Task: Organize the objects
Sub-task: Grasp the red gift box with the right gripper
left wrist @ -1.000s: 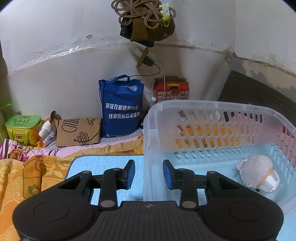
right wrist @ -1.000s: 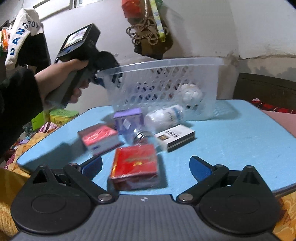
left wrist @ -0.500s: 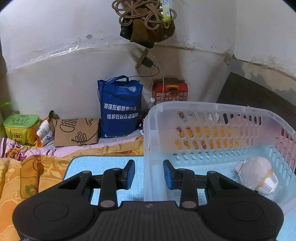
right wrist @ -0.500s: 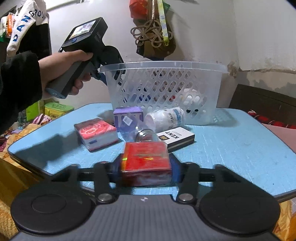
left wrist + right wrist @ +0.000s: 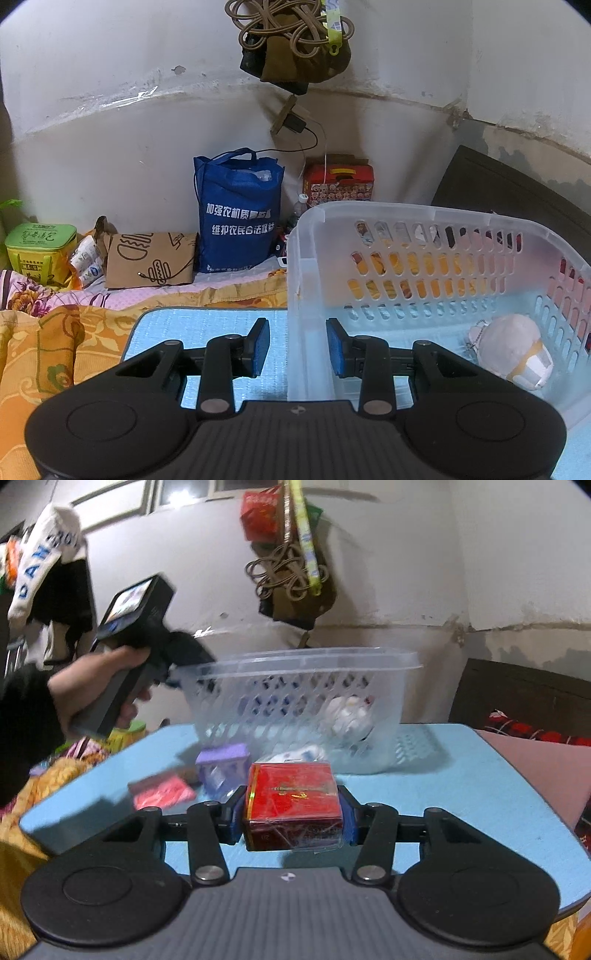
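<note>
Left wrist view: left gripper (image 5: 297,349) straddles the basket (image 5: 424,218) near wall, fingers part-spread with a gap either side, not pinching; basket sits at the bench (image 5: 207,321) far-left corner, white toy (image 5: 511,350) inside. Right wrist view: right gripper (image 5: 291,814) fingers pinch the red box (image 5: 293,797), seemingly lifted off the bench. Step looks like carrying it to the basket; next it needs raising over the rim, then release. Only this view shows the purple box (image 5: 223,770), pink box (image 5: 162,794) and bottle (image 5: 295,755) outside the basket.
</note>
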A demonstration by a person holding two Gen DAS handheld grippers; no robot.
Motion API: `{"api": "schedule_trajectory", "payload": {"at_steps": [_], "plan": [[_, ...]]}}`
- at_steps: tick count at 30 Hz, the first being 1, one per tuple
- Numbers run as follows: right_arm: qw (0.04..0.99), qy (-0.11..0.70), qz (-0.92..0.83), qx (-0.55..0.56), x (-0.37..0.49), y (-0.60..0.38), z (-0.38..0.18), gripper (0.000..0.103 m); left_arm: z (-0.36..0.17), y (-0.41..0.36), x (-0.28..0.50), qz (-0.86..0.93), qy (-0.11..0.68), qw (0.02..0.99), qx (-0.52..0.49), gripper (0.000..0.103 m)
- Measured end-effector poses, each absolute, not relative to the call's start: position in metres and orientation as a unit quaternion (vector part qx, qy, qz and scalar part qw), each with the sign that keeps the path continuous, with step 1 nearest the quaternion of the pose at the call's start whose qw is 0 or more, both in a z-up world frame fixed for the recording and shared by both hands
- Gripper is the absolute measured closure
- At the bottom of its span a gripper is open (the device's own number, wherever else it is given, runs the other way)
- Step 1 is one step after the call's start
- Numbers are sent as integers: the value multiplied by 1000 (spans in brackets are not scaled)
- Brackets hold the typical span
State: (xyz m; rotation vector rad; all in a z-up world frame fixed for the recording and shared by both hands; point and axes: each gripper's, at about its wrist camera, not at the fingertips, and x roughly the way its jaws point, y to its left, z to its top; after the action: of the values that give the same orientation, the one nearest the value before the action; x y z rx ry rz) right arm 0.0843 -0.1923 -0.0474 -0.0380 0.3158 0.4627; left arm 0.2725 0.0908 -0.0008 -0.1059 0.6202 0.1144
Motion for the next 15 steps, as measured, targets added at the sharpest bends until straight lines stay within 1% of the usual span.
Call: {"api": "schedule_trajectory", "payload": {"at_steps": [9, 15], "plan": [[967, 138, 215, 1, 103, -205, -23, 51, -2, 91, 272, 51, 306, 949, -55, 64], [972, 71, 225, -11, 111, -206, 27, 51, -3, 92, 272, 54, 307, 948, -57, 64]]}}
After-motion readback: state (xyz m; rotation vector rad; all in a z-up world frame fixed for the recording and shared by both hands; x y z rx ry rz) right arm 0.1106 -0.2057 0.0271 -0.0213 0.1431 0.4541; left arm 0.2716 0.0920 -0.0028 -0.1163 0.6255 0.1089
